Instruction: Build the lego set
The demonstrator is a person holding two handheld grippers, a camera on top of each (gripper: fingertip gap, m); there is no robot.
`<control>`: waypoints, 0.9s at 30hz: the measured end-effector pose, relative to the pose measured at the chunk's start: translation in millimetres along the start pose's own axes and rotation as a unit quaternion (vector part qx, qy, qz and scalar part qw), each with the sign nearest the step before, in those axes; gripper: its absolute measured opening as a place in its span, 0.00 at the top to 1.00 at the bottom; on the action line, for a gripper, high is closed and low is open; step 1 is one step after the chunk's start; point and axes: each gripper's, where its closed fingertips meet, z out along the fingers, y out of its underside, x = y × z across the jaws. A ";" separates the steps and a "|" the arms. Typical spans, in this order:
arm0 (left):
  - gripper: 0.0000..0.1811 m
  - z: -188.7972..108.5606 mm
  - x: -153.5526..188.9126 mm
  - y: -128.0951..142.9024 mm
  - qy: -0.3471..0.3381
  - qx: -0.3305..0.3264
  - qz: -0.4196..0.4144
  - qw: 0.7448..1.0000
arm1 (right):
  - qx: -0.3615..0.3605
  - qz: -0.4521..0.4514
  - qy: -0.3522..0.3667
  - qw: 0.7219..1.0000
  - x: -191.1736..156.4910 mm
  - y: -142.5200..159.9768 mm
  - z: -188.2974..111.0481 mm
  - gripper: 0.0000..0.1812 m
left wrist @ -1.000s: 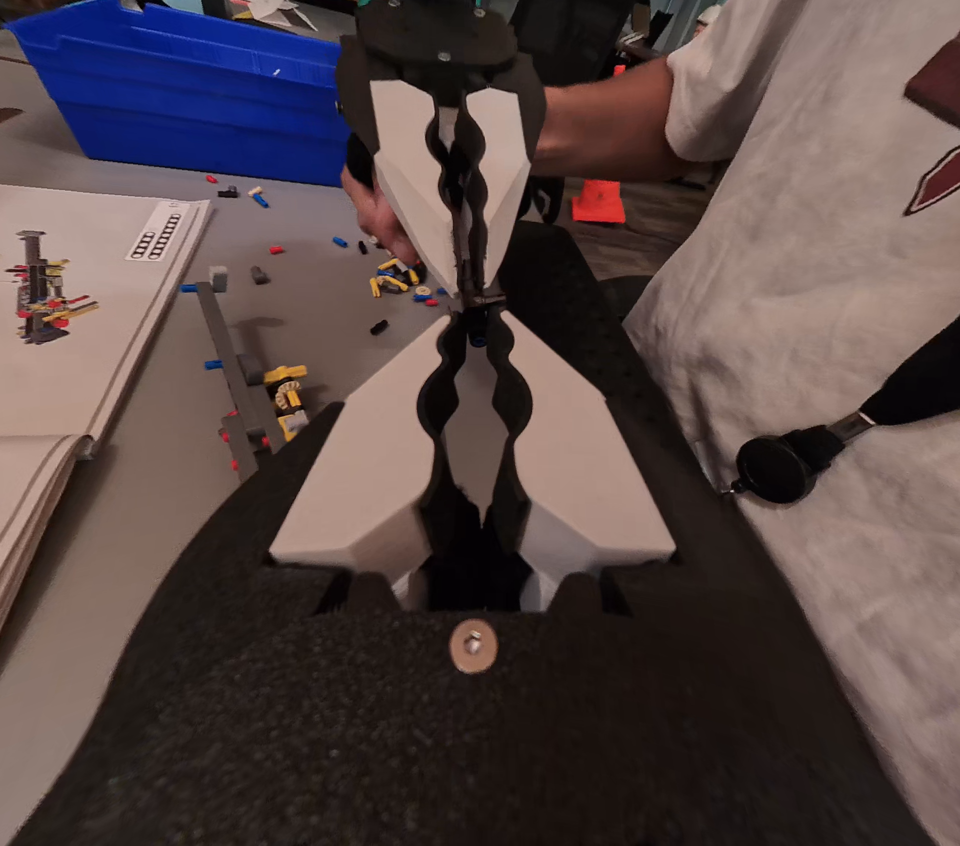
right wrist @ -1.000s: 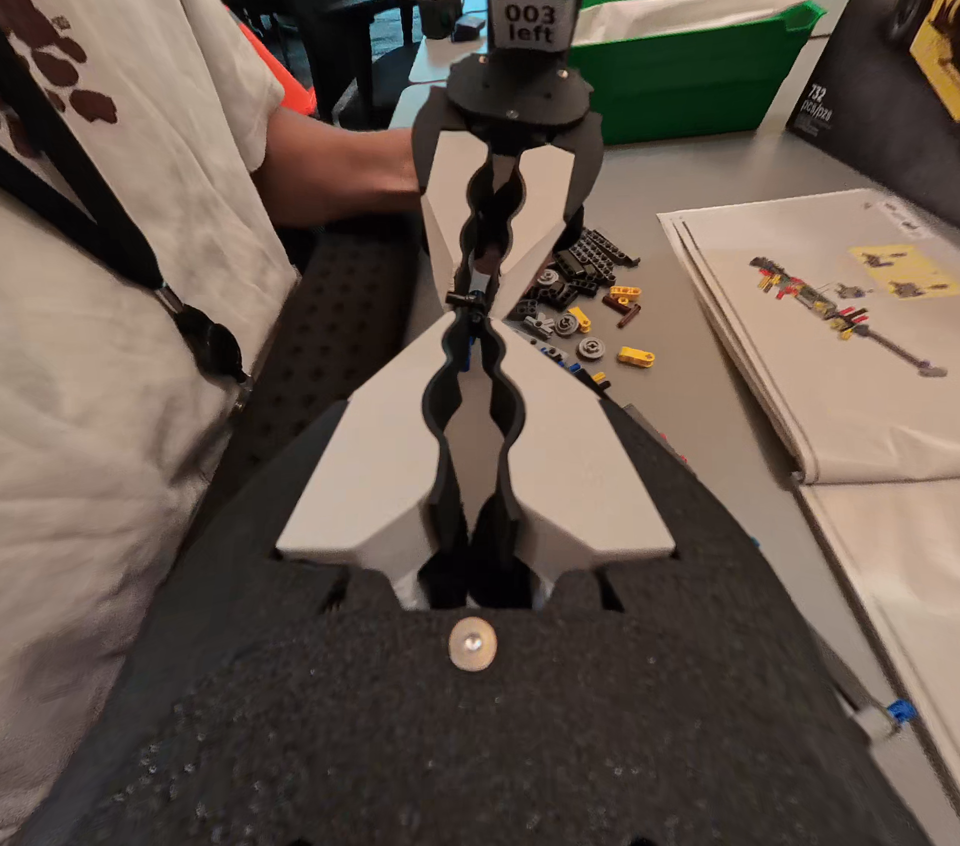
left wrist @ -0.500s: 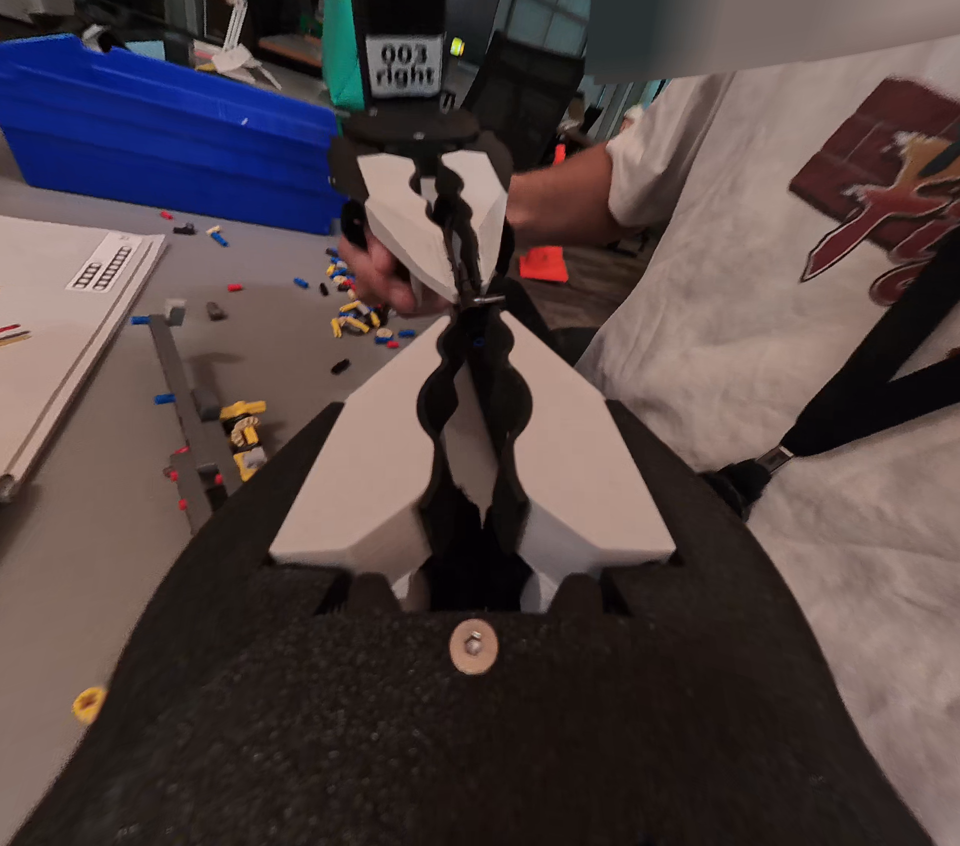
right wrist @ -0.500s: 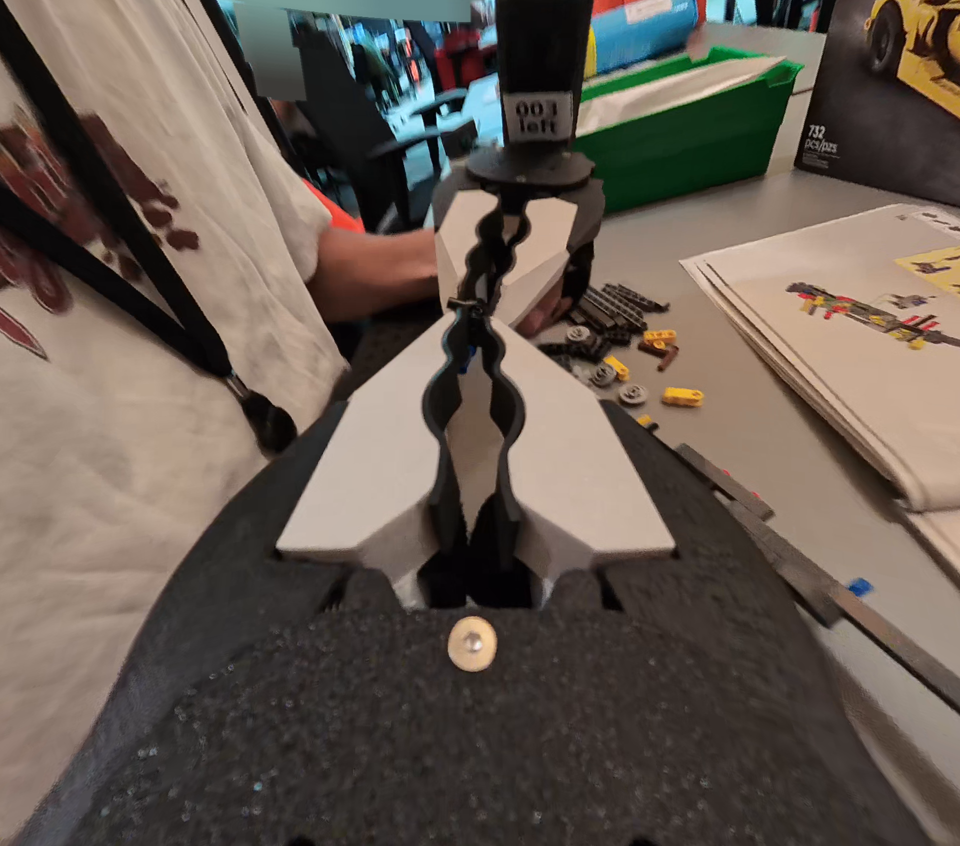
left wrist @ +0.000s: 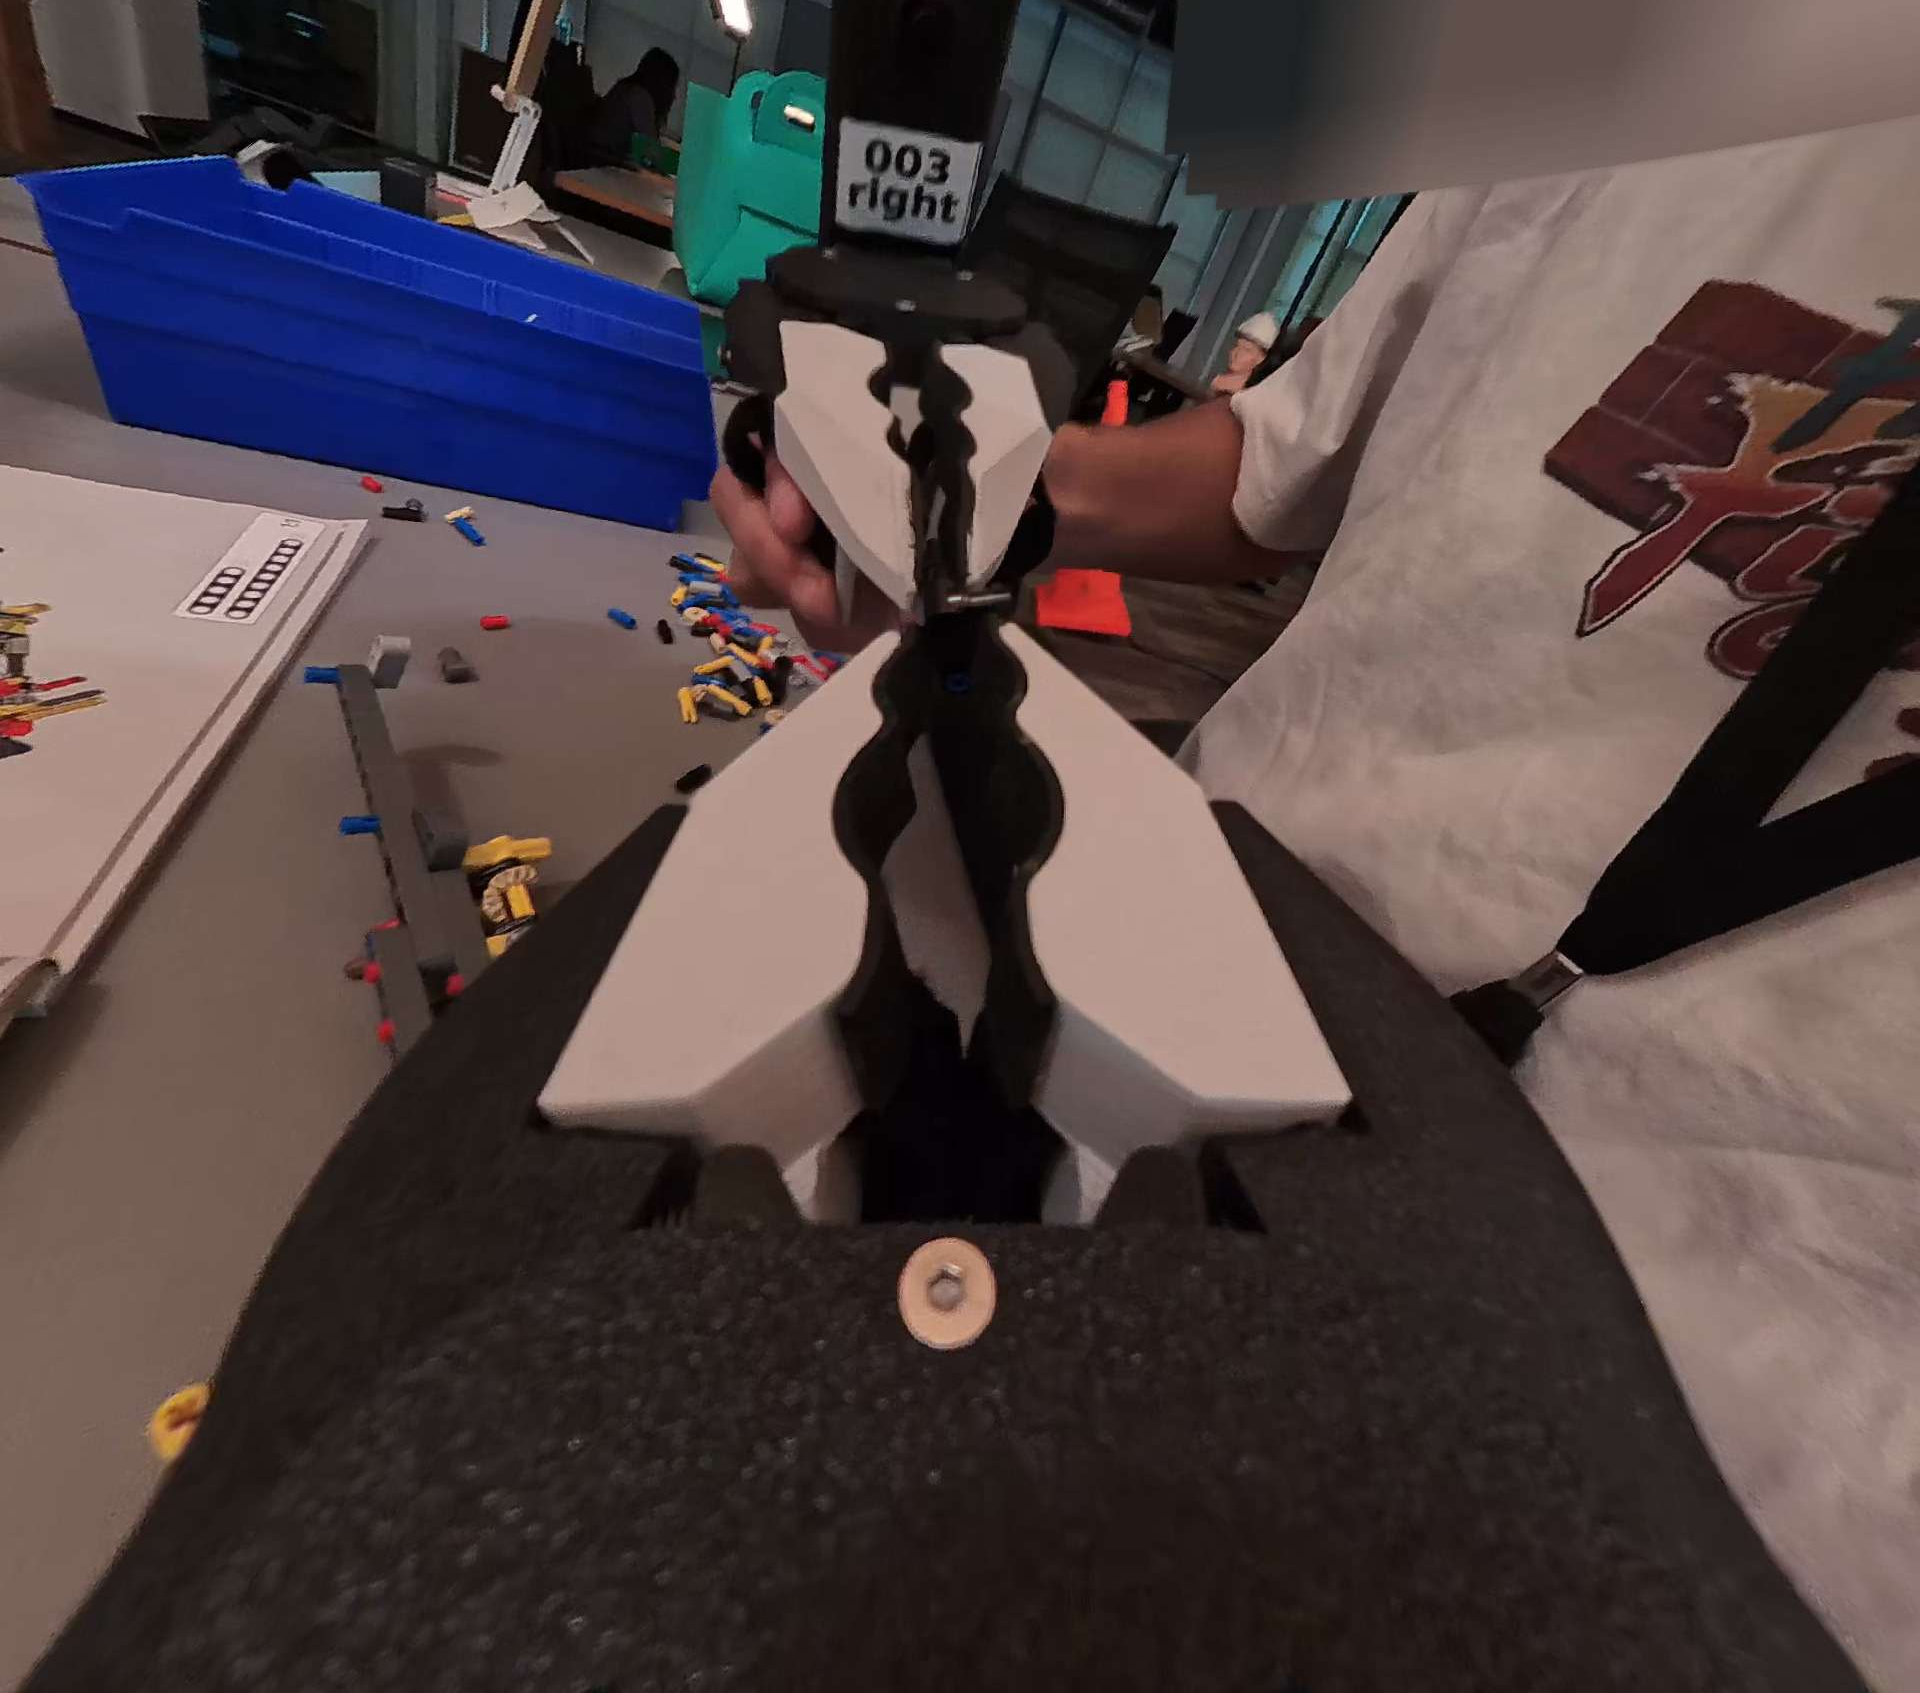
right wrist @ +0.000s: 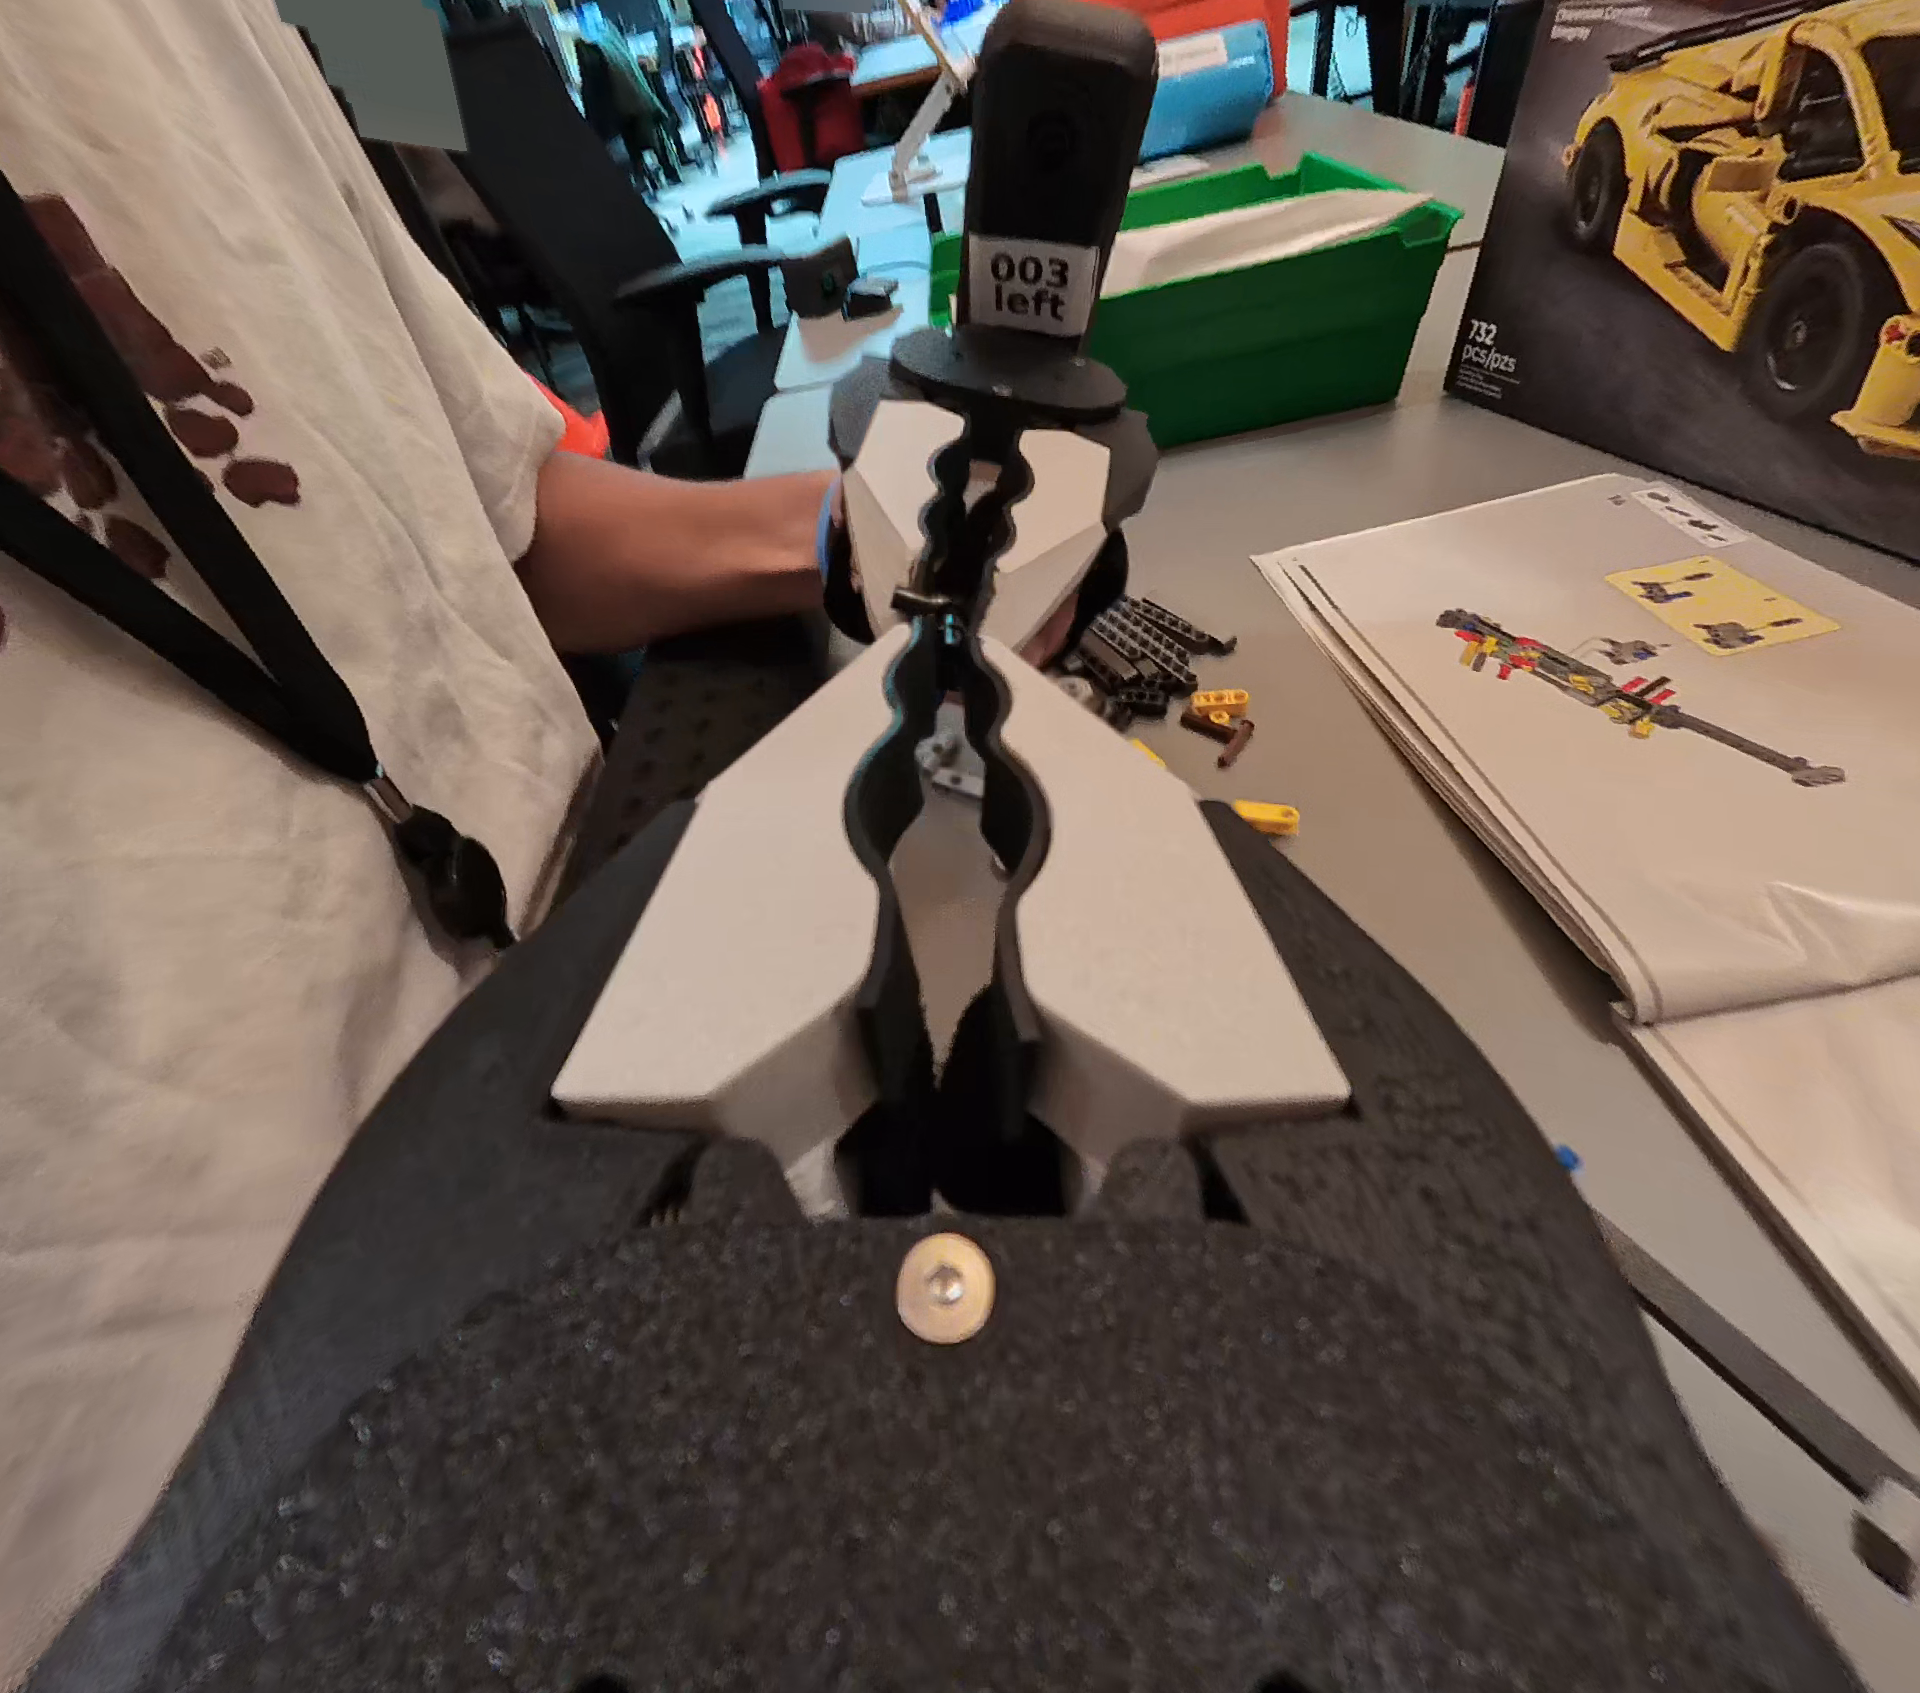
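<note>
My left gripper (left wrist: 948, 654) and my right gripper (right wrist: 935, 641) are held in the air, tip to tip, both shut. At the joint sits a small Lego piece: a short dark pin (left wrist: 971, 599) lying crosswise, with a blue bit (left wrist: 953, 684) between the pads. The pin (right wrist: 920, 601) and blue bit (right wrist: 948, 627) also show in the right wrist view. I cannot tell which gripper holds which part. The right gripper (left wrist: 940, 589) shows in the left view, the left gripper (right wrist: 940, 589) in the right view. A long grey beam assembly (left wrist: 405, 854) lies on the table.
The table holds an open instruction booklet (right wrist: 1610, 708), a loose pile of small coloured pieces (left wrist: 727, 656), dark beams (right wrist: 1143, 656), a blue bin (left wrist: 364, 334), a green bin (right wrist: 1278, 313) and the set's box (right wrist: 1714, 137). A person in a white shirt (left wrist: 1558, 604) is close by. Both grippers' tips are roughly 15 cm from the long grey beam assembly (left wrist: 405, 854).
Both grippers have risen and tilted up together, tips still joined. The table and its parts now lie lower in both views.
</note>
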 end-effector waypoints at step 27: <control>0.96 6.9 -20.8 82.9 -0.082 -0.256 0.128 0.955 | -0.286 -0.105 -0.002 0.952 1.5 87.1 -3.9 0.98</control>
